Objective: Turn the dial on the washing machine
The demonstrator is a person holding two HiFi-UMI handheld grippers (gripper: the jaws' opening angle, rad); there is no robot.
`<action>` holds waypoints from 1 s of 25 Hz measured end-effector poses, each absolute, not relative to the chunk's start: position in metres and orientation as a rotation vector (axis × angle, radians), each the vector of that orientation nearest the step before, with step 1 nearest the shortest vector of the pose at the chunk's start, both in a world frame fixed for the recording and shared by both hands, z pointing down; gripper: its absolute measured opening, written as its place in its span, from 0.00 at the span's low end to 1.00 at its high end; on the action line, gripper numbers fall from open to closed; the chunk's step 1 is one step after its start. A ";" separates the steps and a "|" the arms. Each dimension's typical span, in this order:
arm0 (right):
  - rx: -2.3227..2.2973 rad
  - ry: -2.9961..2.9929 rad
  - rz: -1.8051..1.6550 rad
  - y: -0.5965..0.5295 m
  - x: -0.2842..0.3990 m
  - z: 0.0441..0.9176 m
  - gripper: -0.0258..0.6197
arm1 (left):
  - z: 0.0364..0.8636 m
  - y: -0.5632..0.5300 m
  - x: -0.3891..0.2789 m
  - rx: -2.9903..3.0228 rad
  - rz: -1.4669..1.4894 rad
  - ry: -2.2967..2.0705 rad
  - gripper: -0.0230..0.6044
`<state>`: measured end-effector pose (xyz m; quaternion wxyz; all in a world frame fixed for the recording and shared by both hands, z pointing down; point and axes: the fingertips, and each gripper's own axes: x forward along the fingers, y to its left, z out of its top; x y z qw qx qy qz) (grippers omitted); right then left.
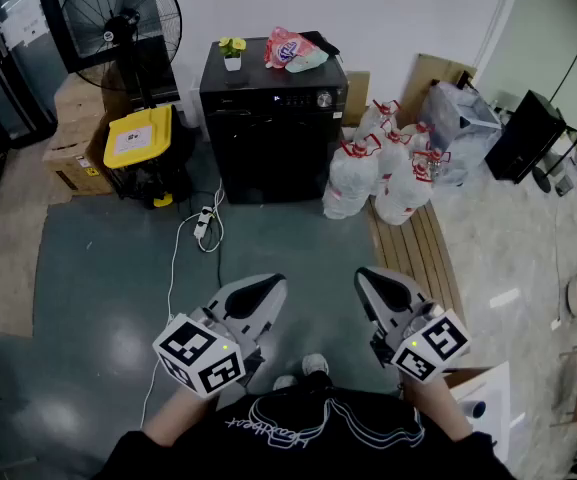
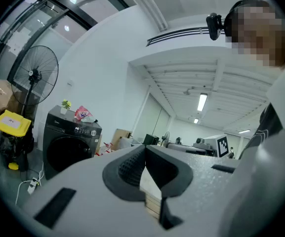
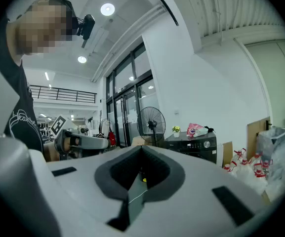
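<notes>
The black washing machine (image 1: 273, 128) stands against the far wall, with its round silver dial (image 1: 324, 99) at the right end of the control strip. Both grippers are held low near the person's body, well short of the machine. My left gripper (image 1: 271, 285) has its jaws together with nothing between them, and so does my right gripper (image 1: 367, 277). The left gripper view shows the machine (image 2: 68, 144) and dial (image 2: 93, 133) far off to the left of the closed gripper tips (image 2: 143, 150). From the right gripper (image 3: 142, 150), the dial (image 3: 206, 144) sits to the right.
A small plant (image 1: 232, 53) and snack bags (image 1: 290, 48) lie on top of the machine. A standing fan (image 1: 120, 18), a yellow-lidded bin (image 1: 140, 136) and cardboard boxes (image 1: 73, 148) stand at its left. Tied white bags (image 1: 383, 168) crowd its right. A power strip (image 1: 203, 224) and cable lie on the floor.
</notes>
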<state>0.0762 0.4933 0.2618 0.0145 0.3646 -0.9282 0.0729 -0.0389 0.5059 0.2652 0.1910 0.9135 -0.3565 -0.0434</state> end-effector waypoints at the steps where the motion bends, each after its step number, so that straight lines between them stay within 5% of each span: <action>1: 1.141 -2.888 0.216 0.498 0.074 0.261 0.05 | 0.265 0.509 -0.042 2.570 -0.125 -0.999 0.04; 11: 1.194 -2.881 0.059 0.527 0.067 0.234 0.05 | 0.248 0.536 -0.056 2.610 -0.169 -0.980 0.04; 19: 1.200 -2.834 -0.005 0.513 0.059 0.235 0.41 | 0.240 0.531 -0.069 2.610 -0.177 -1.008 0.04; 25: 1.209 -2.823 -0.028 0.476 0.060 0.242 0.52 | 0.243 0.507 -0.077 2.572 -0.171 -1.055 0.04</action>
